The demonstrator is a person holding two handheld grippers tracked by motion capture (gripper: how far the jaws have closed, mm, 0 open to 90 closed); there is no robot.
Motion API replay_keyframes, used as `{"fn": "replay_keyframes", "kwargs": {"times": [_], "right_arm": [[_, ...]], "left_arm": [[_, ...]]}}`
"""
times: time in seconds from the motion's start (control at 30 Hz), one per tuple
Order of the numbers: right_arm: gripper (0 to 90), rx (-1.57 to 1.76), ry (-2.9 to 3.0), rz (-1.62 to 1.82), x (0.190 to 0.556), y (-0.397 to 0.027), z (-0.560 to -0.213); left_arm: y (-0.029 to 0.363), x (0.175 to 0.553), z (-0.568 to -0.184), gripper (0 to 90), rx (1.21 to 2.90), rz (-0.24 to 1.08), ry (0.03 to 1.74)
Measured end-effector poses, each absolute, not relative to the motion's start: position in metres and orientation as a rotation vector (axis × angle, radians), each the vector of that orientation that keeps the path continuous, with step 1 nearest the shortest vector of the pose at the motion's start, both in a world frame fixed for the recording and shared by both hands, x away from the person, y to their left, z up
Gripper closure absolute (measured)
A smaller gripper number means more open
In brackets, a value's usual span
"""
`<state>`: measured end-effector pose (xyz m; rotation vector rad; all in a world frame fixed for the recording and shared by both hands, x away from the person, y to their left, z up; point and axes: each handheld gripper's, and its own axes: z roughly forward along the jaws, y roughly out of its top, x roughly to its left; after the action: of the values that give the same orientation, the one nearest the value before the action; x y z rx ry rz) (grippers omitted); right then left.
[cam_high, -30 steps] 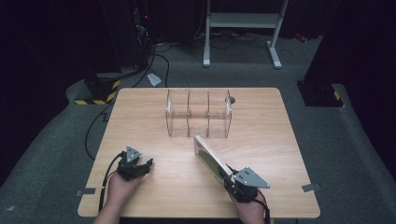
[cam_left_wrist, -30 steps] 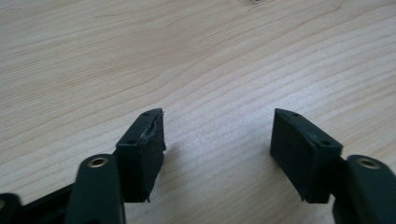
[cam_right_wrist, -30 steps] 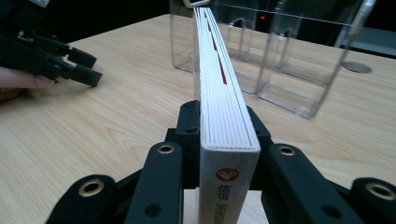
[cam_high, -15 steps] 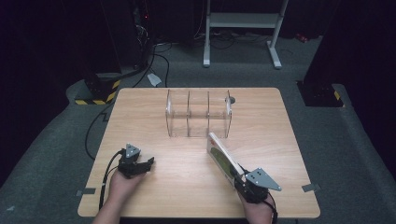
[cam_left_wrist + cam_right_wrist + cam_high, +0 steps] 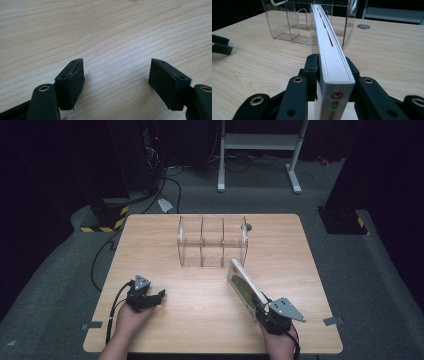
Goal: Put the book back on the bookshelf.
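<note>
Since the earlier frames the right gripper (image 5: pixel 264 310) has carried the book (image 5: pixel 245 288) rightward along the near side of the worktop (image 5: pixel 200 310), and its jaws have just been easing open a little, though the pads look pressed on the book's sides, so it is grasping the book. Book stands on edge, tilted, spine end at the gripper, far end pointing at the clear acrylic organizer (image 5: pixel 212 241), close to its right compartment; can't tell if it touches. Left gripper (image 5: pixel 159 296) rests at the near left, well apart from the book, kept in place; its jaws have just been opening and are released wide with nothing between them, only bare wood.
</note>
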<state>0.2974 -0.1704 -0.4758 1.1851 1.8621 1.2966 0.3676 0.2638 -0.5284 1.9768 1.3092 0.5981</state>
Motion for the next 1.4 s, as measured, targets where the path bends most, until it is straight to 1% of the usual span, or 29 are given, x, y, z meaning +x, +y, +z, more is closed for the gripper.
{"fn": "replay_keyframes", "kwargs": {"times": [0.2, 0.3, 0.33, 0.4, 0.47, 0.67, 0.87, 1.3, 1.4], "right_arm": [[64.1, 1.185, 1.866, 1.286, 0.3, -0.168, -0.474], [64.1, 1.187, 1.878, 1.282, 0.301, -0.166, -0.475], [68.3, 1.192, 1.891, 1.272, 0.303, -0.162, -0.476], [72.8, 1.189, 1.899, 1.265, 0.303, -0.16, -0.477], [75.0, 1.193, 1.903, 1.256, 0.303, -0.158, -0.476], [75.6, 1.171, 1.882, 1.233, 0.302, -0.151, -0.475], [75.7, 1.158, 1.834, 1.232, 0.303, -0.146, -0.464], [75.6, 1.188, 1.812, 1.21, 0.327, -0.142, -0.45], [75.7, 1.2, 1.8, 1.213, 0.338, -0.139, -0.448]], "left_arm": [[0.264, 0.367, -0.528, 28.5, 1.976, 0.592, 1.308], [0.264, 0.367, -0.528, 28.5, 1.986, 0.595, 1.302], [0.264, 0.366, -0.528, 28.5, 1.986, 0.595, 1.299], [0.264, 0.366, -0.528, 28.5, 1.982, 0.596, 1.3], [0.264, 0.366, -0.528, 28.5, 1.984, 0.596, 1.299], [0.264, 0.366, -0.528, 28.6, 1.981, 0.594, 1.301], [0.264, 0.365, -0.528, 28.6, 1.98, 0.591, 1.299], [0.264, 0.365, -0.529, 28.6, 1.98, 0.594, 1.295], [0.264, 0.365, -0.528, 28.6, 1.982, 0.593, 1.295]]}}
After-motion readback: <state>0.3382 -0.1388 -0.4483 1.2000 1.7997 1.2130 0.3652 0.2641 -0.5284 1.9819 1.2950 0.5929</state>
